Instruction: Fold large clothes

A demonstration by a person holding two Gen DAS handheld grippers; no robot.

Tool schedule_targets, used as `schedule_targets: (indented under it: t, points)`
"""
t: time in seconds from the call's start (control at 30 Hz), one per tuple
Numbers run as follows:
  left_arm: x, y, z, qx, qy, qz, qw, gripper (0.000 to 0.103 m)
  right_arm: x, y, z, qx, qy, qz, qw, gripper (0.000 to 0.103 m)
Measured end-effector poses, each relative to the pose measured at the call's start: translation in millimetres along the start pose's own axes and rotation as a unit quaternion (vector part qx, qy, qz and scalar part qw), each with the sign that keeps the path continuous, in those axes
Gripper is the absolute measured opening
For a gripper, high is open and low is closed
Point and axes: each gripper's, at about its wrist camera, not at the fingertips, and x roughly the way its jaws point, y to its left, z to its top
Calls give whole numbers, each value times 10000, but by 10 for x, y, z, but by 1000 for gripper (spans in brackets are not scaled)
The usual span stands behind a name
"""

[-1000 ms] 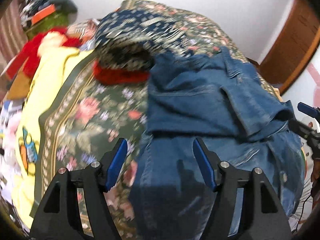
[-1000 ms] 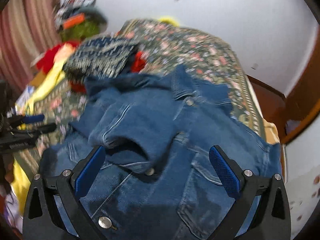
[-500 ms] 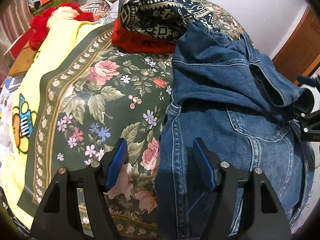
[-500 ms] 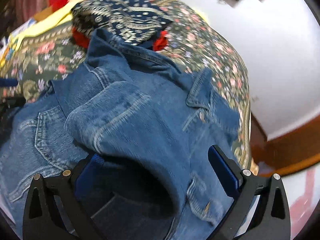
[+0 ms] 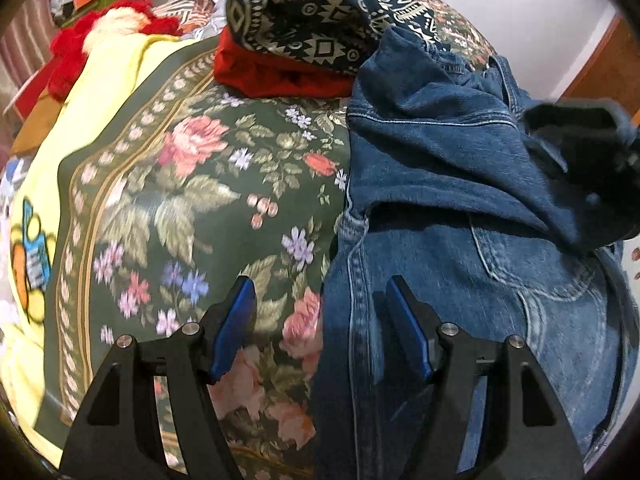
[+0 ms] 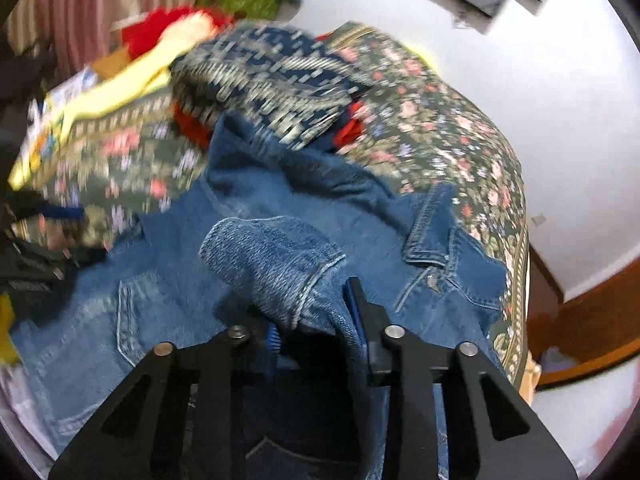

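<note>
Denim jacket [image 6: 224, 280] lies spread on the bed, over the floral bedspread [image 5: 192, 200], and I have its sleeve cuff [image 6: 280, 268] pinched in my right gripper [image 6: 312, 320], whose jaws are closed tight on the bunched cloth. I judge I hold the cuff so the sleeve can be drawn across the body for a fold. My left gripper [image 5: 320, 320] hangs with its jaws apart, one on either side of the jacket's stitched side edge, over the hem and the bedspread, gripping nothing; it seems placed to pin or take that edge. The denim is thick, stiff at the seams, faded along the pocket. Farther off, a navy patterned cloth [image 5: 312, 12] sits folded on a red garment [image 5: 276, 76], touching the jacket's collar end. A yellow blanket [image 5: 92, 92] borders the bedspread's far side.
</note>
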Motion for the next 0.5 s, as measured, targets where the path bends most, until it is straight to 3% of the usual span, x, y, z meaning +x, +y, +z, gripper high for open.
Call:
schedule_targets:
  t: [0.13,0.27,0.5]
  points:
    - [88,-91,143,160,-86,221,9996,67,-236,-380,-17,936,-432,-125,9946,19]
    - [175,-91,260,66,-62,234,9997,67,-506,-775,-168,1739,-811,-269,9811,15]
    - [322,-304,355,343,-150,673,9970,67,-713,-1219,-712,3198,-987,-269,9420,15]
